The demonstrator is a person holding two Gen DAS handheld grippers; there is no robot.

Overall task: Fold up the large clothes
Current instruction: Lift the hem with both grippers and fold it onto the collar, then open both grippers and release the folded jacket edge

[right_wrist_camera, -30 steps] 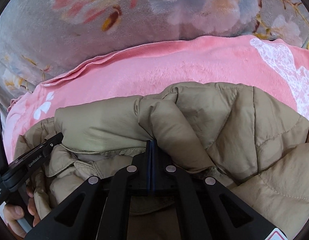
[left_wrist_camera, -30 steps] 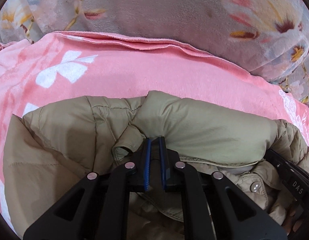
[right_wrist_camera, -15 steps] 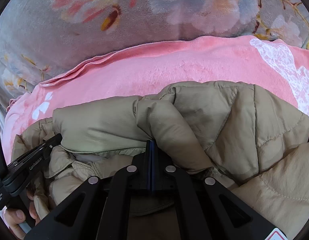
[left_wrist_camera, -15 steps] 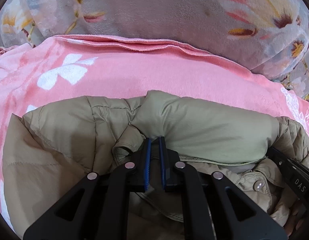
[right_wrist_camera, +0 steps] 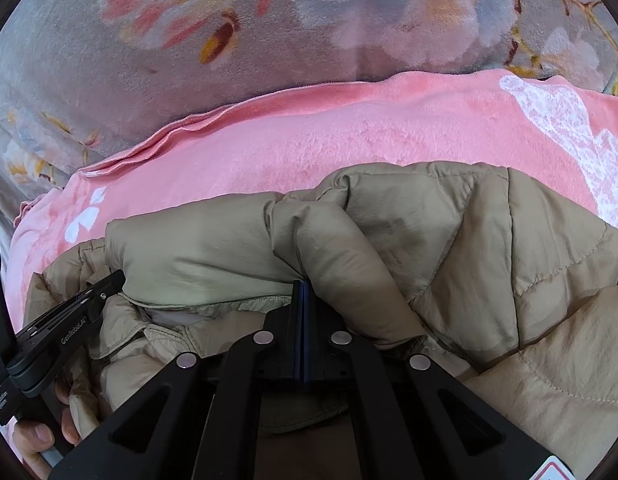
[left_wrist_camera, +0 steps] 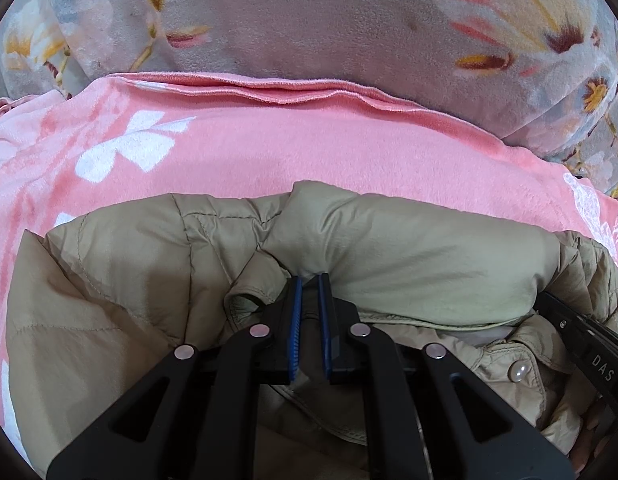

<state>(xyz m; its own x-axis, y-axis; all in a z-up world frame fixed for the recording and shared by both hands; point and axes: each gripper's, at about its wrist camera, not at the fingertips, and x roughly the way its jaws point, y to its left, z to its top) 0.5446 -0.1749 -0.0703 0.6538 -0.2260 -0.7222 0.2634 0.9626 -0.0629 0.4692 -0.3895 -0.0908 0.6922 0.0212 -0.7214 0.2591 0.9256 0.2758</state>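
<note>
- The left gripper point(left_wrist_camera: 309, 280) had its blue-lined jaws drawn nearly together, with a thin layer of the tan padded jacket point(left_wrist_camera: 409, 248) pinched between them.
- The right gripper point(right_wrist_camera: 303, 286) had its jaws pressed fully together, and the fold of jacket point(right_wrist_camera: 341, 248) bulged over their tips; fabric seemed caught there, though the pinch itself was hidden under the fold.
- The jacket lay bunched directly ahead of and beneath both grippers, a puffy rolled section spanning the space between them.
- In the left wrist view, a snap button point(left_wrist_camera: 516, 370) on the jacket sat to the lower right of the jaws, near the black body of the other gripper at the right edge.
- In the right wrist view, the left gripper point(right_wrist_camera: 69, 320) entered from the left, its tip touching the jacket's rolled part, with the person's hand point(right_wrist_camera: 41, 436) gripping it at the lower left.
- Beyond the jacket, ahead of both grippers, a pink blanket point(left_wrist_camera: 269, 148) with white floral prints spread out.
- Farther ahead still, a grey flowered blanket point(left_wrist_camera: 309, 20) lay along the pink one's far hem.
</note>
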